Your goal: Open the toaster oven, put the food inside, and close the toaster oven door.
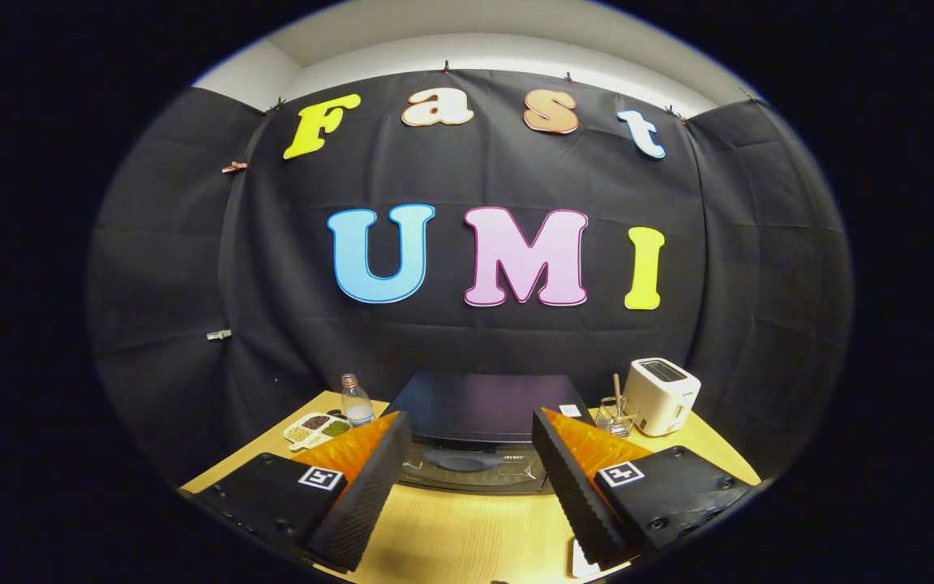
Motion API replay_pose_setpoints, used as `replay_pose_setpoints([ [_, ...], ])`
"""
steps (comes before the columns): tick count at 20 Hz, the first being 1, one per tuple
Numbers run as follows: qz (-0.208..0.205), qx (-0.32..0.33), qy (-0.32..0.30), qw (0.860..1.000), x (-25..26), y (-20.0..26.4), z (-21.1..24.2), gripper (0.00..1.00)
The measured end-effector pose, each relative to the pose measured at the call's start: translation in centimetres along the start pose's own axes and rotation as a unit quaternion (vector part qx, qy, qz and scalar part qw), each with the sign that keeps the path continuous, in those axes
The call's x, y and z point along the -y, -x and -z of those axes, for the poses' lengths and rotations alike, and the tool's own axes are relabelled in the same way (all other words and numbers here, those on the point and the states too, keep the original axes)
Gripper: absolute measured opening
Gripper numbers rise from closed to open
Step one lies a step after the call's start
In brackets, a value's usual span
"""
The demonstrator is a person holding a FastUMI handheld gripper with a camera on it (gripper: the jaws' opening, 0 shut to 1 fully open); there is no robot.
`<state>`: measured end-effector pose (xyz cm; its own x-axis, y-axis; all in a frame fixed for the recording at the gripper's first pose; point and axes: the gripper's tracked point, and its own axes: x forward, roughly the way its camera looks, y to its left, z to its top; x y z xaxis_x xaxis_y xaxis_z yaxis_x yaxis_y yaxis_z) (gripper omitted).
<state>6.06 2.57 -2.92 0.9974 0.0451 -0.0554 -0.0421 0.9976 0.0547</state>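
Dim booth, overhead light, heavy fisheye bend.
Brightest along the pale ceiling strip above the dark cloth wall (pixel 191 268) — cloth soaks up most light. Soft glare on the wooden table (pixel 467 531), faint sheen on the toaster oven (pixel 479 430) top. Sharp at centre; straight lines bowed, detail smeared toward the rim — gripper (pixel 471 446) fingers spread, shadowed underneath.

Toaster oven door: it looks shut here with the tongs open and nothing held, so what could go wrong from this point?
1. The tongs hang open, apart from the toaster oven; its door handle is low and slim, so a grab may slip.
2. The bottle and the tray of beans stand close beside the oven; a wide swing might knock them.
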Motion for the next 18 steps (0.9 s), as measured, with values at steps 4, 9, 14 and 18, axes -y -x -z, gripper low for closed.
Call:
replay_pose_setpoints([
  [4, 0.010, -0.032, 0.003, 0.999, -0.1, -4.2, 2.5, 0.98],
  [9, 0.015, -0.090, 0.008, 0.996, -0.7, -9.2, 7.3, 0.98],
  [14, 0.027, -0.133, -0.002, 0.991, -1.0, -12.6, 11.2, 0.99],
  [18, 0.039, -0.153, 0.002, 0.987, -0.7, -13.8, 13.1, 0.99],
])
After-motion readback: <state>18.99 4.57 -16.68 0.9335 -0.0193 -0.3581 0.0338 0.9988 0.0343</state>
